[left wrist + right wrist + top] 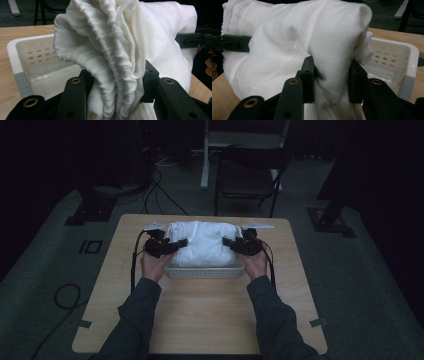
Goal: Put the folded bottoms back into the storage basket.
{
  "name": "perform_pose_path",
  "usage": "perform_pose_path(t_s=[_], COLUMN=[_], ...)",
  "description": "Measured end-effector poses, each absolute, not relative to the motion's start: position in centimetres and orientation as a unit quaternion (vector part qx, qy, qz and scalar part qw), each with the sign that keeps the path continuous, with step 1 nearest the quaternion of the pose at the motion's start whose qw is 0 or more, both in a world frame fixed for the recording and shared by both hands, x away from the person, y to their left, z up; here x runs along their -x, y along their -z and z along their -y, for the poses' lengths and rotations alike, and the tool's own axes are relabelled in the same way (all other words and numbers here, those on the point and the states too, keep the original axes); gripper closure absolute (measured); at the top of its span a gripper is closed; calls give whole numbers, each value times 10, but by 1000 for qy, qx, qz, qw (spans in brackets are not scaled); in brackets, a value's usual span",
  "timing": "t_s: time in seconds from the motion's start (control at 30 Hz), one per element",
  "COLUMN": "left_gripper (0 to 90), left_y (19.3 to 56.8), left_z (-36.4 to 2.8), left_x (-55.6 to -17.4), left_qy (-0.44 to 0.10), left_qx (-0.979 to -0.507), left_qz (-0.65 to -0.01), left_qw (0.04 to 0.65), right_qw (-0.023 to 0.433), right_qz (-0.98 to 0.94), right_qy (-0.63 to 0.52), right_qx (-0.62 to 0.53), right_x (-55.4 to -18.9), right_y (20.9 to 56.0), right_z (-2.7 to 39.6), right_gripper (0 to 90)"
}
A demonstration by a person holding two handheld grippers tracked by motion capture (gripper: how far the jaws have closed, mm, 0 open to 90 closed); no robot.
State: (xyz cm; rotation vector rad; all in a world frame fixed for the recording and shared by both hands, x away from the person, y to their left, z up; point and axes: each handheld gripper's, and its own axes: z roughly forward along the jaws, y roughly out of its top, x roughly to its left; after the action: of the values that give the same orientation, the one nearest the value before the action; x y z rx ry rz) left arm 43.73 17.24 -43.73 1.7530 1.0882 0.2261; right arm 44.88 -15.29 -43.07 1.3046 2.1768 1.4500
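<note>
Both tools pinch the white cloth (202, 244) at opposite ends: left tool (181, 243), right tool (226, 241). Bundle hangs above the basket (205, 271), probably for a centred drop.

A pale, light-wood rectangular tabletop (200, 315) with rounded corners is carrying a white perforated plastic basket (205, 271), which is sitting directly on it toward the far side, midway between its left and right edges.
</note>
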Motion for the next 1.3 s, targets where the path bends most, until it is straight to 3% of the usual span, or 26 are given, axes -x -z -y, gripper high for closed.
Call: perform_pose_path(t_s=[1.3], left_gripper=[593], left_y=[467], left_z=[-157], left_x=[-468], left_qy=[-107], left_qx=[-737], left_qz=[-485], left_qw=[458], right_qw=[108], right_qz=[-744], right_qy=[-447], right_qx=[-485], right_x=[-469], right_y=[460], right_z=[146], right_gripper=[645])
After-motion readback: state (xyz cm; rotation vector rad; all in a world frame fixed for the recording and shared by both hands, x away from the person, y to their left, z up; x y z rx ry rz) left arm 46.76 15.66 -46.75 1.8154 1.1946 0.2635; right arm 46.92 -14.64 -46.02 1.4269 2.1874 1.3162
